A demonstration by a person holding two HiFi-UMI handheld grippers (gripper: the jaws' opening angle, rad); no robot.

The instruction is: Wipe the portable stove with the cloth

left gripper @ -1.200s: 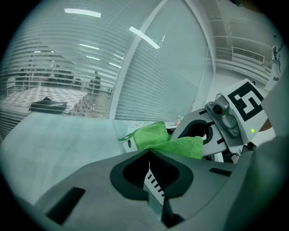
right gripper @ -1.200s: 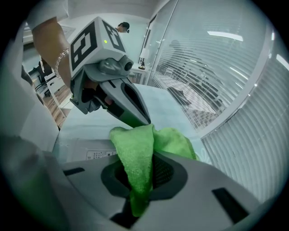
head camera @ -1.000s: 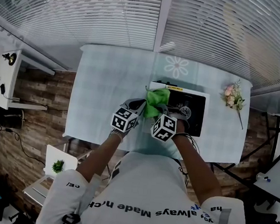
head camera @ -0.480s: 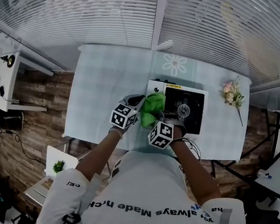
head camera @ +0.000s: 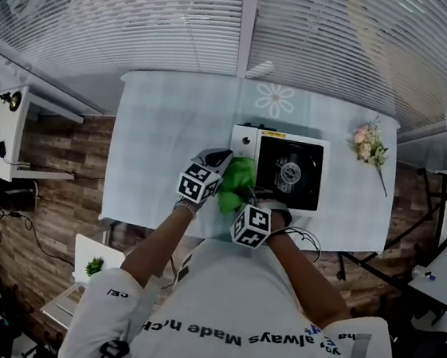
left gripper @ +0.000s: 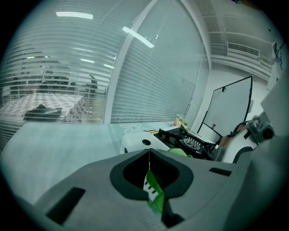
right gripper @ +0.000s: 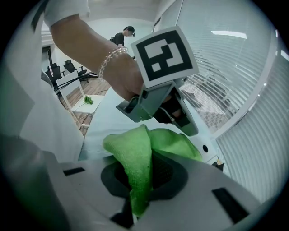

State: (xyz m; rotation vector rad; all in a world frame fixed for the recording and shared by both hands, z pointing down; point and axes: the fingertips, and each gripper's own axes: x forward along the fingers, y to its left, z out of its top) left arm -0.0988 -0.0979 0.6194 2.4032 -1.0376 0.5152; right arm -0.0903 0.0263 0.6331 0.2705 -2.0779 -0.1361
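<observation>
Cloth (head camera: 237,182) is sliding back toward the stove (head camera: 289,170) edge; left gripper (left gripper: 149,180) and right gripper (right gripper: 137,180) are clamping it, the left's thin pinch risking a slip.

The person's bare left forearm (head camera: 156,243) and bare right forearm (head camera: 301,262) reach forward and converge. The left grey two-jaw gripper (head camera: 223,158) points ahead and rightward, its jaws pressed together on a thin edge of the green fleecy cloth (head camera: 238,180). Just to its right and nearer the body, the right grey two-jaw gripper (head camera: 242,203) angles leftward, clamped on a thick fold of that cloth.
</observation>
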